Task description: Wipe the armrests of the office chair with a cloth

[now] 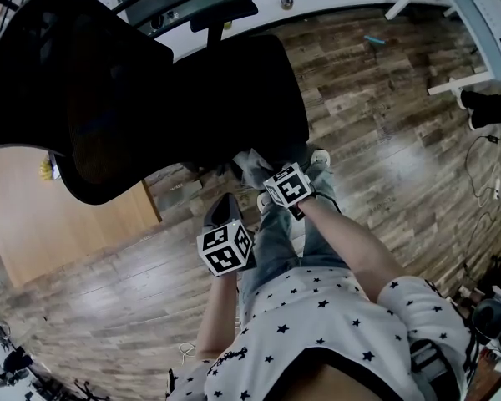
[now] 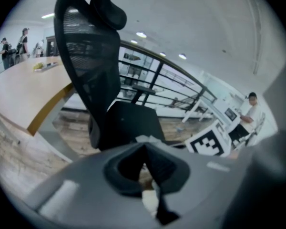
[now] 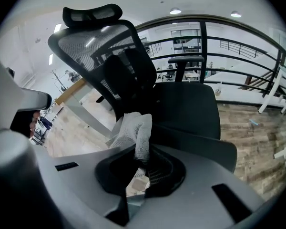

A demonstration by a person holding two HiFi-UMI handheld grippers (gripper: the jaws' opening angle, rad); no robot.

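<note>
A black office chair with a mesh back (image 1: 67,98) and a wide seat (image 1: 234,98) stands right in front of me. One armrest (image 1: 224,11) shows at its far side and again in the right gripper view (image 3: 186,60). My right gripper (image 1: 263,174) is shut on a white cloth (image 3: 133,128) that hangs bunched at the seat's near edge (image 1: 252,167). To its left, my left gripper (image 1: 225,200) points at the seat with its jaws together and nothing seen between them (image 2: 144,147). The headrest (image 2: 109,11) rises above the mesh back.
A light wooden desk (image 1: 33,215) stands left of the chair. A black railing (image 3: 219,56) runs behind it. White desk legs (image 1: 451,23) and cables (image 1: 484,174) lie to the right on the wood floor. People stand far off (image 2: 250,111).
</note>
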